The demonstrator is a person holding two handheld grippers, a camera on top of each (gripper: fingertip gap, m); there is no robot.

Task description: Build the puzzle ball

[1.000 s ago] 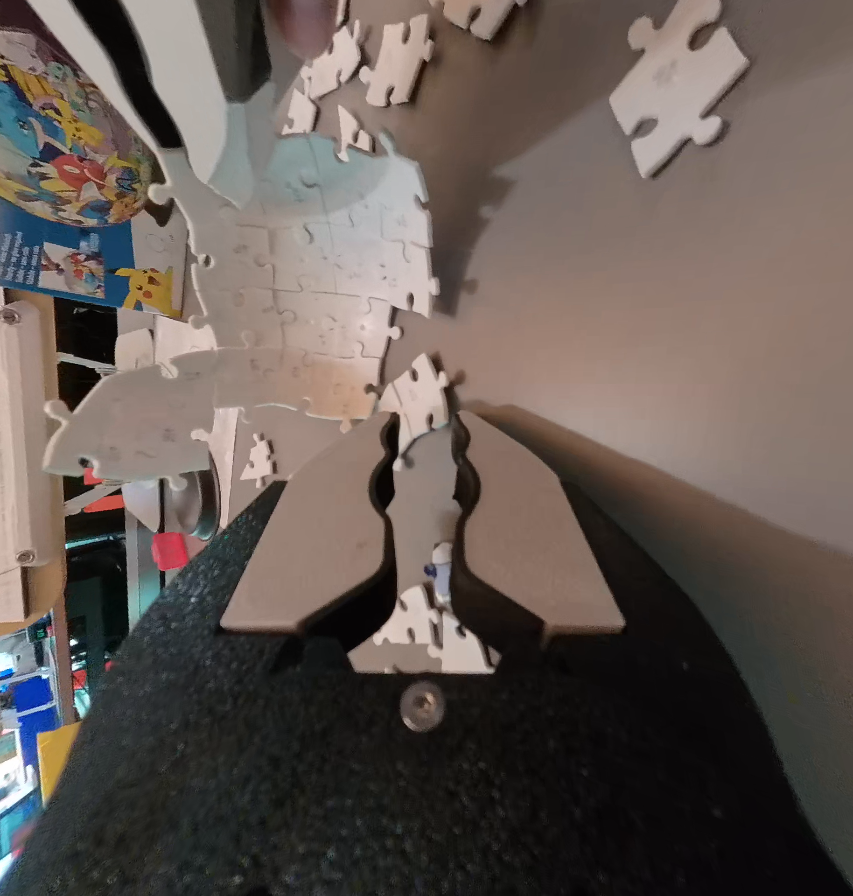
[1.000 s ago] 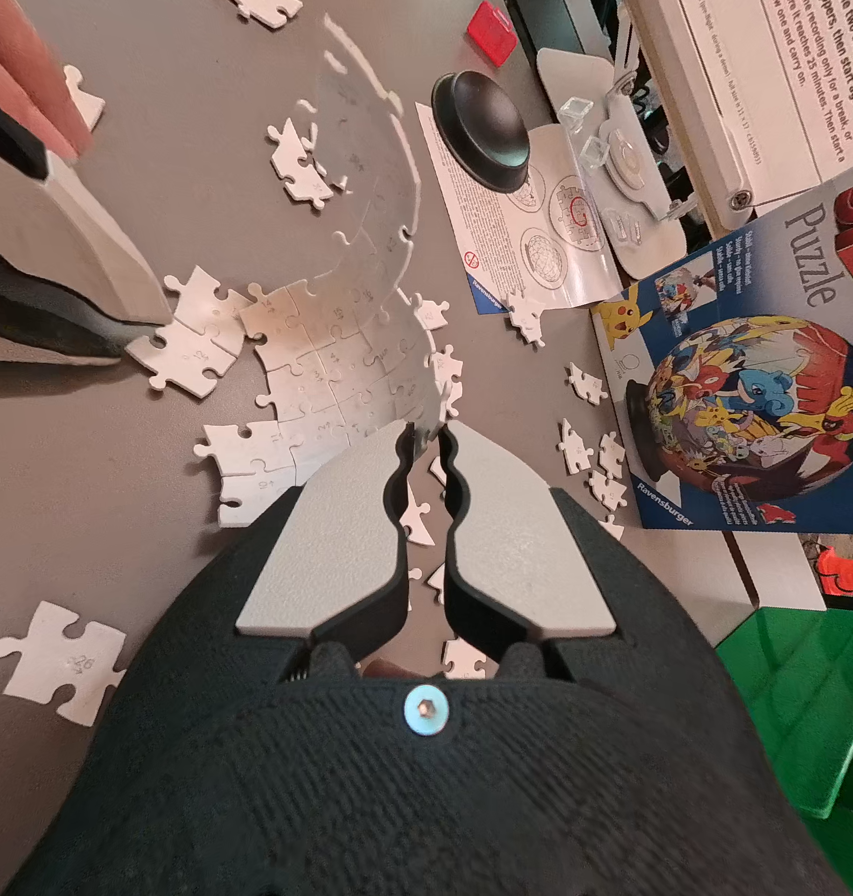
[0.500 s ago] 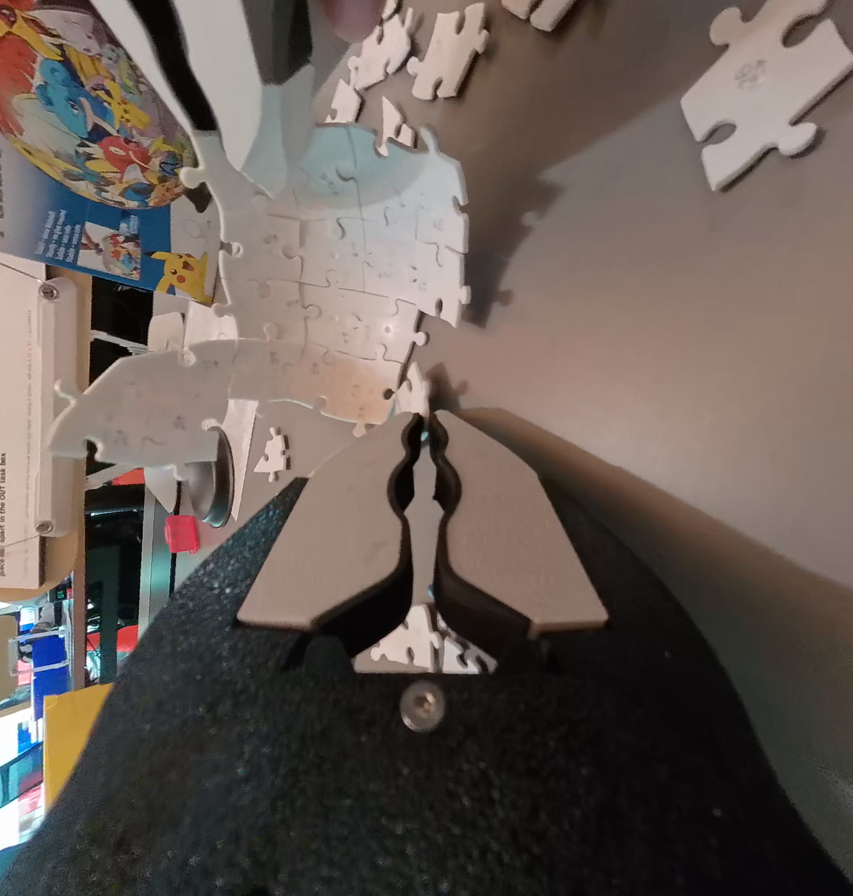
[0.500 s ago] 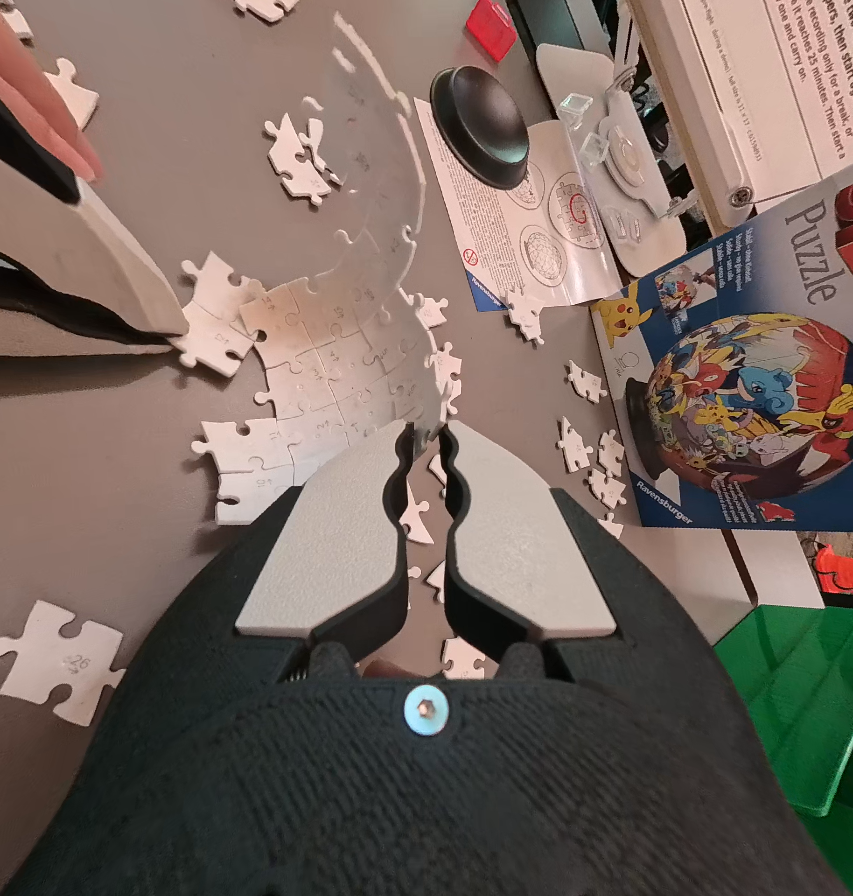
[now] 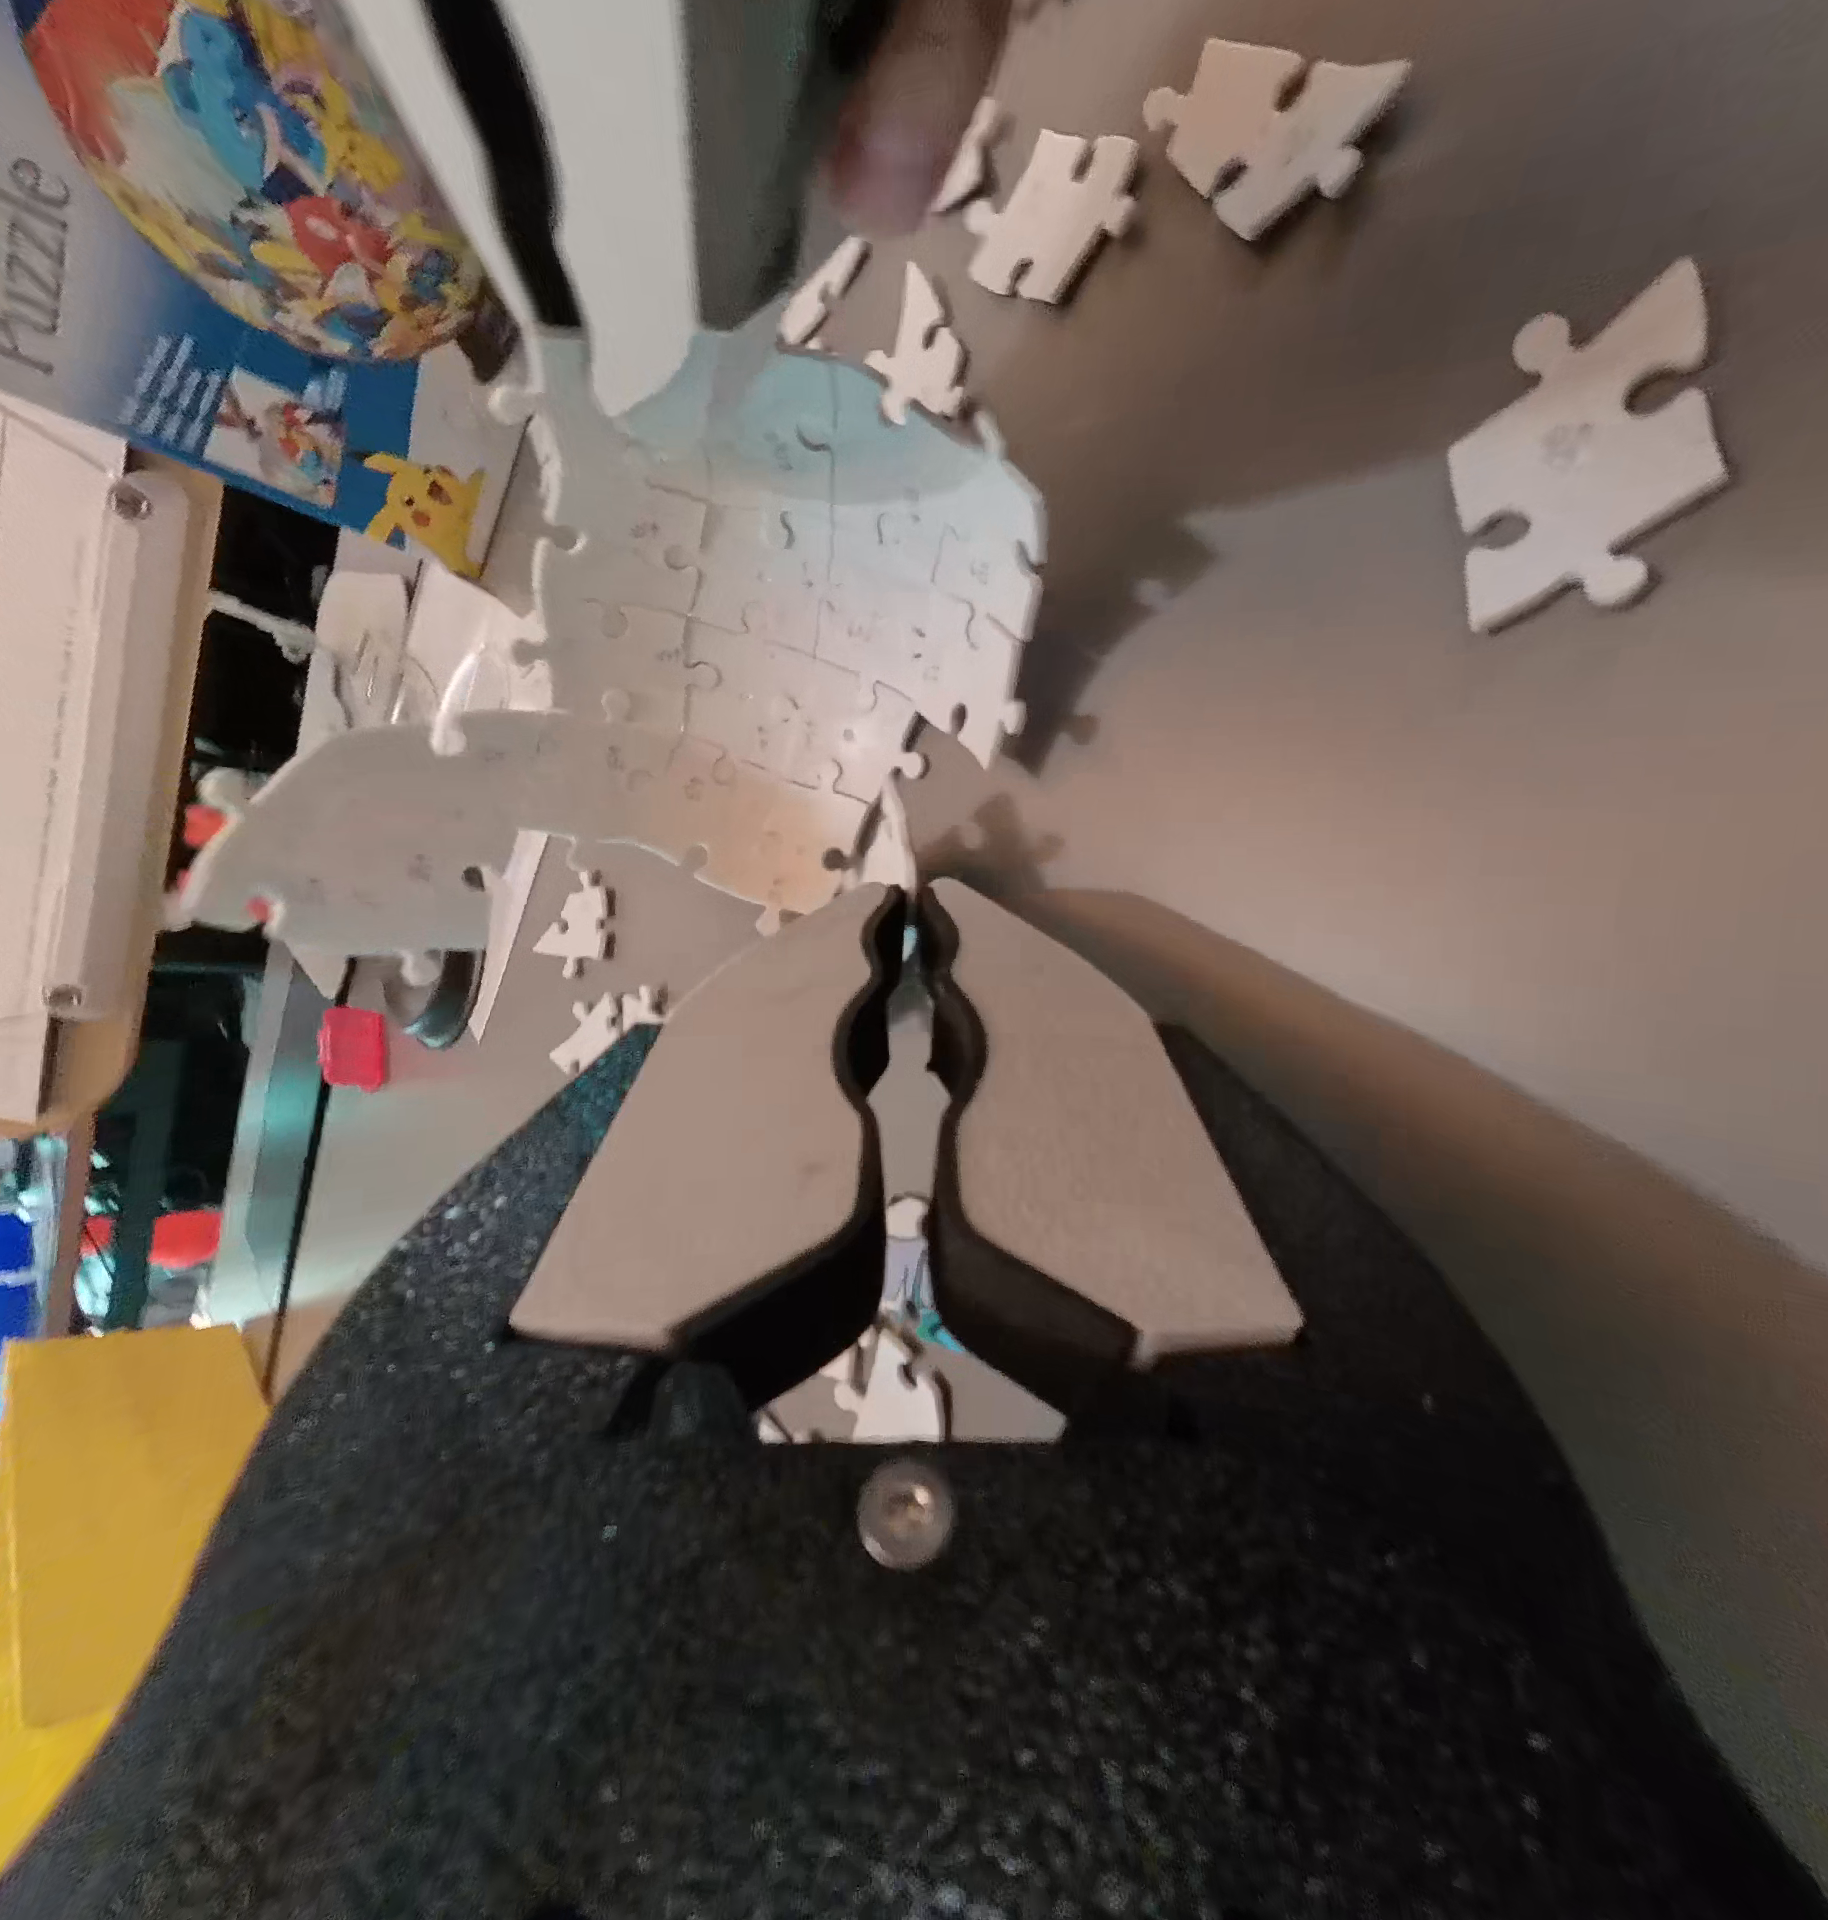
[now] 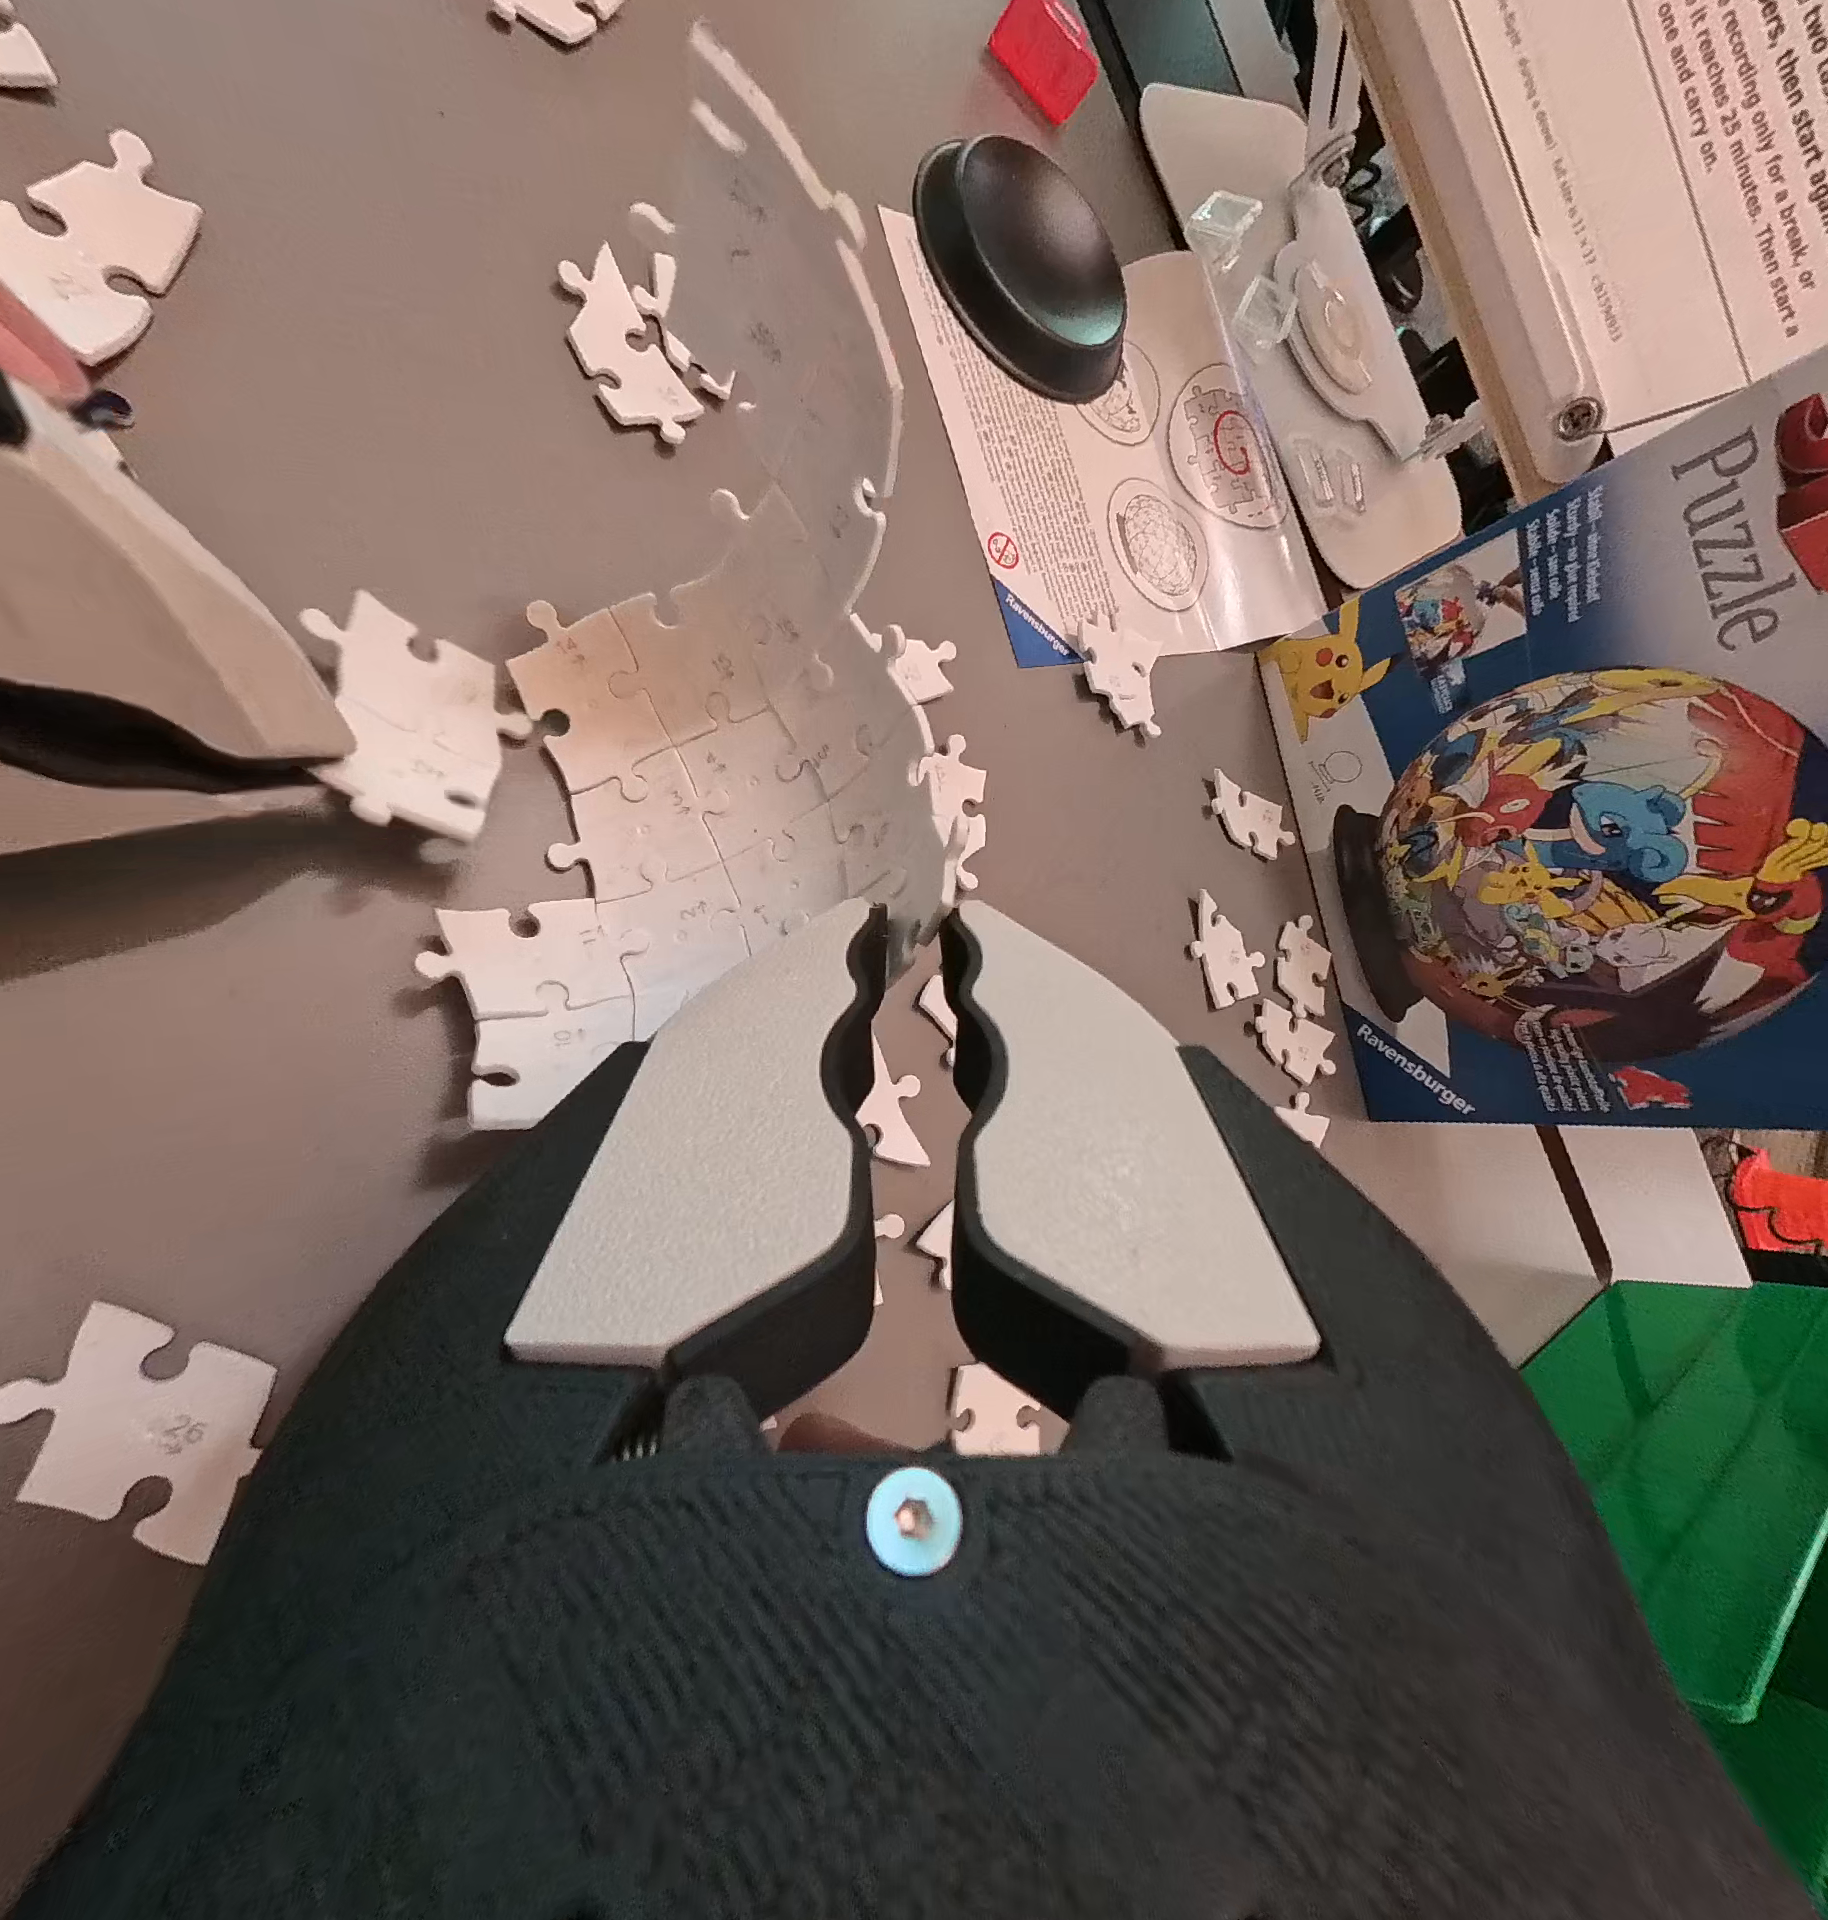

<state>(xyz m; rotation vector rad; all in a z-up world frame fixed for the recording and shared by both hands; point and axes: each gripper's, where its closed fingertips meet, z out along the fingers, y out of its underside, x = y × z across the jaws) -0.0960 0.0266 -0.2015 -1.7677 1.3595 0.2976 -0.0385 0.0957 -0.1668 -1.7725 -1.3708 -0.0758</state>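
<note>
- I am clamping my right tongs [image 6: 908, 925] on the near rim of the curved shell [image 6: 723, 769] of joined white pieces, tips nearly together on its edge.
- I am pinching a piece [image 5: 894, 847] in my left tongs [image 5: 915, 899], at the shell's edge [image 5: 785, 644]; in the right view it is lying just beside the shell.
- Loose pieces [image 6: 1253, 956] are lying right of my right tongs, with the box [image 6: 1616, 831] beyond them.
- A black stand [image 6: 1024, 270] is sitting far ahead on a leaflet [image 6: 1107, 499].

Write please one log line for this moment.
left claw: shut on loose piece | right claw: shut on curved shell edge | joining pending
</note>
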